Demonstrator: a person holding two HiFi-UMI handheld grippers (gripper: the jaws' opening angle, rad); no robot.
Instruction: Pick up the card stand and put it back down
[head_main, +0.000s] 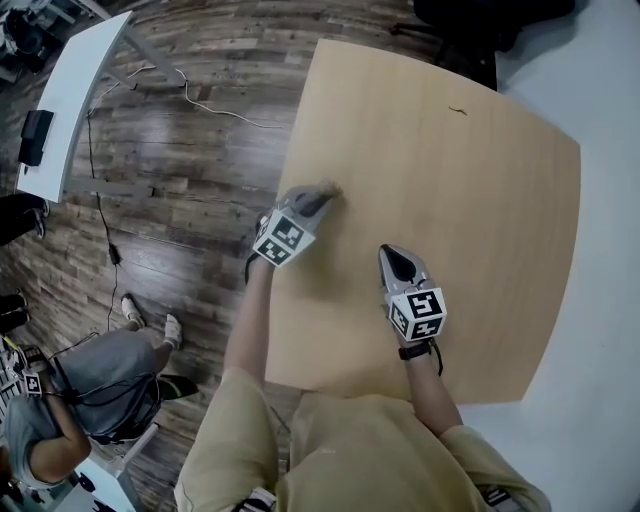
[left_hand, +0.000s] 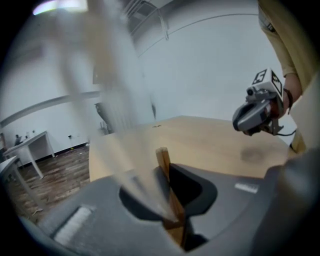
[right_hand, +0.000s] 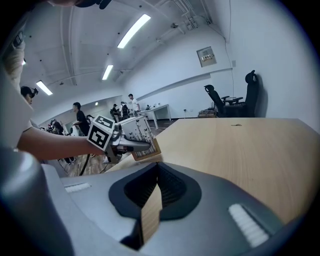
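Left tongs (head_main: 318, 198): closed on the card stand (left_hand: 162, 159). The left gripper view shows the stand's wooden base strip clamped between the two jaws. A clear sheet rises from the base toward the upper left of that view and is heavily smeared by blur.

Seen from the right gripper view, the stand has a light wooden base carrying an upright panel with rows of small dark print. The print is too small to read.

Stand location: in the left tongs, at the left edge of the tabletop (head_main: 450, 170), about halfway along that edge. It is tilted rather than square to the surface. I cannot tell whether the base touches the wood or hangs just above it.

Right tongs (head_main: 393, 258): tips together and nothing held. Only a thin sliver of tabletop shows between the jaws in the right gripper view. They hover over the tabletop nearer the person, well apart from the stand, and point down at a slant toward the far side.

Surroundings:
- Dark plank floor (head_main: 180, 180) to the left of the tabletop, with a cable (head_main: 215, 108) trailing across it.
- White desk (head_main: 75, 90) at upper left.
- A second person (head_main: 90, 385) seated at lower left.
- Black office chairs (right_hand: 250, 95) against the far wall.
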